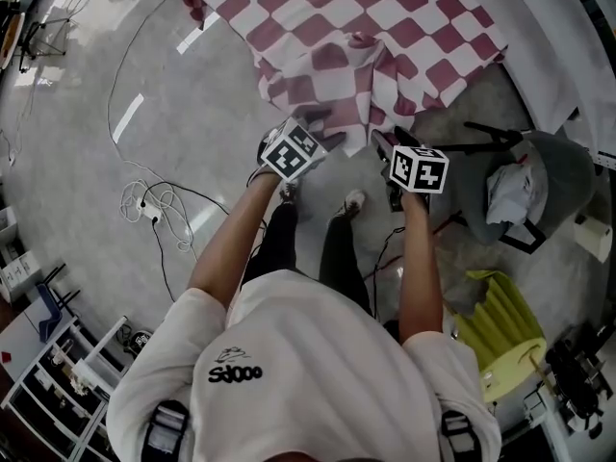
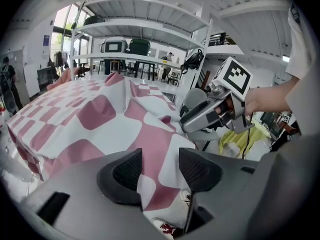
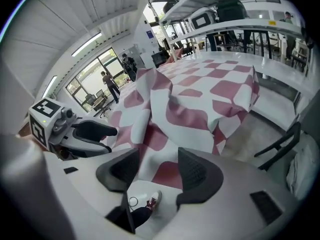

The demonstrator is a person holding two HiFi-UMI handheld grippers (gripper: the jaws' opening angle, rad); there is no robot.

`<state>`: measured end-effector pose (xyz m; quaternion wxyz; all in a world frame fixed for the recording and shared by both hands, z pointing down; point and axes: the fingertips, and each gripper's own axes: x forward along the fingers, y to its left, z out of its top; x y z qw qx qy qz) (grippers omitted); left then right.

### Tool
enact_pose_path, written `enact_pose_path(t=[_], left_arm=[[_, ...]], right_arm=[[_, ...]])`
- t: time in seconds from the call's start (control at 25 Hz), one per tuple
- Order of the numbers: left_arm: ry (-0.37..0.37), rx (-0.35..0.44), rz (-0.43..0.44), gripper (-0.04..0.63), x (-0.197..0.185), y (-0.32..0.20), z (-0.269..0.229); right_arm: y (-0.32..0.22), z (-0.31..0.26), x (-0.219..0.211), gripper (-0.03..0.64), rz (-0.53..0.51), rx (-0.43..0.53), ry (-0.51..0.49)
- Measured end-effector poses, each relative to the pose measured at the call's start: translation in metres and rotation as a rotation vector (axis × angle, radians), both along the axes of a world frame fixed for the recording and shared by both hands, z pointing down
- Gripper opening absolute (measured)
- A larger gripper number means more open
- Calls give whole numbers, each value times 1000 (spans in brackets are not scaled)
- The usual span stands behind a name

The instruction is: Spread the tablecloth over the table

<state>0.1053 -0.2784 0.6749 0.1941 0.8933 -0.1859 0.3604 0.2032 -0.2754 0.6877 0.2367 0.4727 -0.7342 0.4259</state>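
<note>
Tablecloth (image 1: 366, 37) bunched | left claw (image 2: 160, 166), right claw (image 3: 157, 170) apart, gripping nothing | high shelves (image 2: 140, 29) only in gripper views

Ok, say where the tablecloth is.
Head view, top centre: the tablecloth hangs rumpled just beyond the left gripper and right gripper.

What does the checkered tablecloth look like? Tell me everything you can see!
The tablecloth is thin, soft-looking fabric in dark pink and white checks. It lies spread over the table, which it hides. It is flat farther back but bunched into wrinkled folds at the near edge, where a loose flap hangs toward the floor. The left gripper and right gripper hover open by that flap; neither pinches it.
</note>
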Motion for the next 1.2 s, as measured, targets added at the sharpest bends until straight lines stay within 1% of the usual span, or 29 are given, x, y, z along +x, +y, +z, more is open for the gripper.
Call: enact_pose_path(t=[0.16,0.24,0.4,0.44,0.52,0.6,0.64,0.72,0.76,0.92,1.2], left_arm=[[-54,-9,22,234,2,1,14],[-71,1,22,221,2,1,17],[-93,35,19,192,1,1,20],[-93,36,20,180,2,1,20],[-89,31,27,137,4,3,20],[-85,27,31,82,5,5,17],[-83,30,28,60,5,6,15],[-78,38,15,43,3,7,10],[-73,40,6,40,0,7,7],[-32,43,-45,35,-12,6,-10],[21,82,-115,34,-40,6,-60]], right_arm=[[-6,9,-2,264,13,-12,-5],[-6,11,-1,252,28,-8,9],[-6,19,2,223,51,-8,101],[-6,19,2,225,61,-5,112],[-5,19,4,215,88,-1,98],[-4,19,6,181,112,-11,65],[-2,17,9,146,121,-16,53],[0,12,14,41,120,-17,48],[2,10,14,35,108,-14,47],[10,-15,20,32,62,44,59],[25,-87,43,32,6,185,137]])
